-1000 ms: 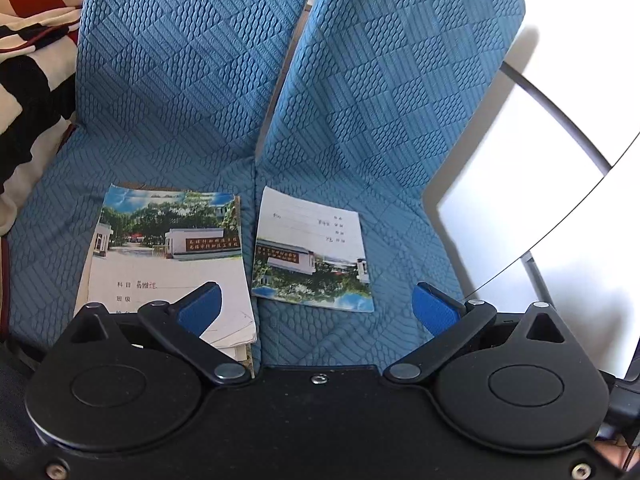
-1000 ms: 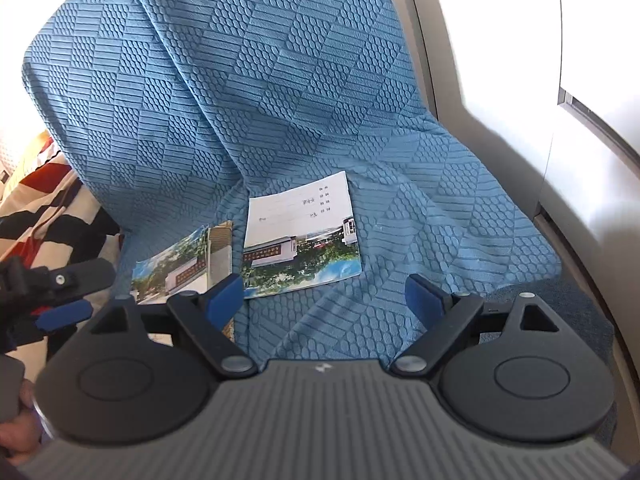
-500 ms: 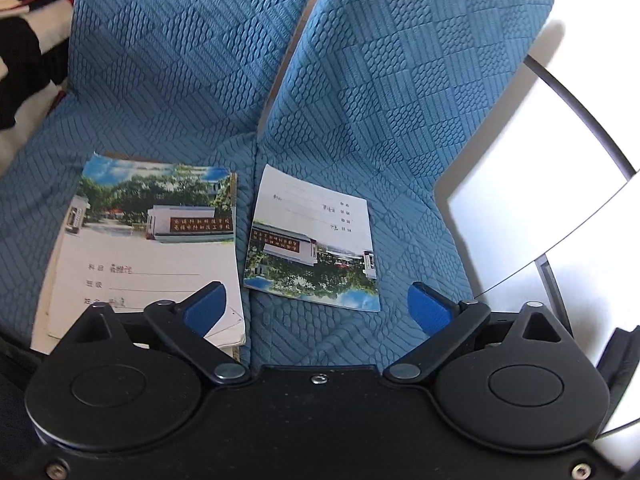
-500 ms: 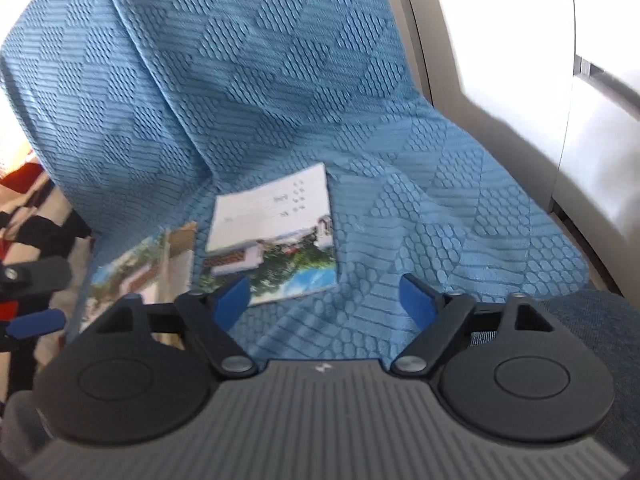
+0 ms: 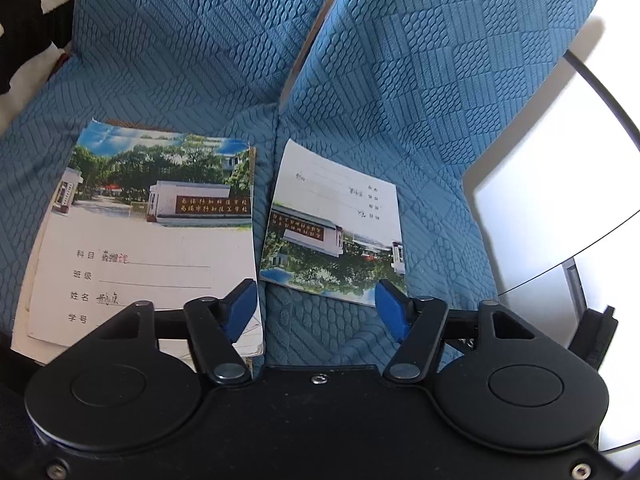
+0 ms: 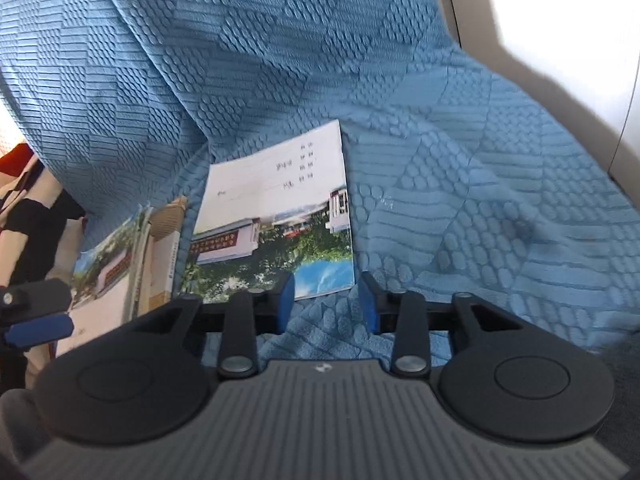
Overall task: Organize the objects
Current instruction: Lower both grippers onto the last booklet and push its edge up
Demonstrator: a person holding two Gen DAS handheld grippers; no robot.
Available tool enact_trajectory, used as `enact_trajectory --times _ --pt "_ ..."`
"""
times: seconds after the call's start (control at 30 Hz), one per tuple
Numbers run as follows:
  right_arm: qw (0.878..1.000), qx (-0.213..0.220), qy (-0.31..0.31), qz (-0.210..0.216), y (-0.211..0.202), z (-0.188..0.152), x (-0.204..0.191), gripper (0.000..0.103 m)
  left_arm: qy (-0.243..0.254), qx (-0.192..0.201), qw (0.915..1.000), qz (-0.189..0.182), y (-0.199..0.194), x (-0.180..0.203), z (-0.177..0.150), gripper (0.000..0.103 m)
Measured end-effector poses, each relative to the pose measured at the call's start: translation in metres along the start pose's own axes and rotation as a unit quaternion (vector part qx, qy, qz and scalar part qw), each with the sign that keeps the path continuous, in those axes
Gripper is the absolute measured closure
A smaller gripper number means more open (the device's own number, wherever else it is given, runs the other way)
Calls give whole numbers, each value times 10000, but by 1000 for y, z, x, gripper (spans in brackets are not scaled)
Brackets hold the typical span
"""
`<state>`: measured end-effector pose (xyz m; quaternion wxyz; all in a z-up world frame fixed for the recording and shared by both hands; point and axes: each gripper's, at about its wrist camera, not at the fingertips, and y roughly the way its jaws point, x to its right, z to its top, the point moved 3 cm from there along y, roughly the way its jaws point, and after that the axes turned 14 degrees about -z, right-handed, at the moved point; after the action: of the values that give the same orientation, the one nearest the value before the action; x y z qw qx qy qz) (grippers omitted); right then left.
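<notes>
Two notebooks (image 5: 332, 236) (image 5: 152, 232) lie edge-to-edge, bare blue cover (image 6: 500, 220) rightward

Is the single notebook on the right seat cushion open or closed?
Closed. The single notebook lies flat on the blue seat cover with its printed cover up, upside down to the camera; no inner pages show.

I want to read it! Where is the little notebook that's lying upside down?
The small notebook lies flat on the blue sofa cover, just right of the notebook stack in the left wrist view, in front of both grippers.
</notes>
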<state>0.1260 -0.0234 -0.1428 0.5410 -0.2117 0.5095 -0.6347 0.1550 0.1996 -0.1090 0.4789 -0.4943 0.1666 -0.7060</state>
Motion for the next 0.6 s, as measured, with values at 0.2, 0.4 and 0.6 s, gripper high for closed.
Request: enact_trajectory --times 0.2,0.4,0.6 --pt "9992 -245 308 66 18 3 11 78 -39 -134 9999 -30 11 -2 -1 52" --pt "9981 -270 497 228 24 6 14 78 -80 -140 9998 -87 14 -1 -1 52" --pt "9791 -703 1502 1175 38 8 31 74 -147 -98 9998 -130 12 -2 1 52"
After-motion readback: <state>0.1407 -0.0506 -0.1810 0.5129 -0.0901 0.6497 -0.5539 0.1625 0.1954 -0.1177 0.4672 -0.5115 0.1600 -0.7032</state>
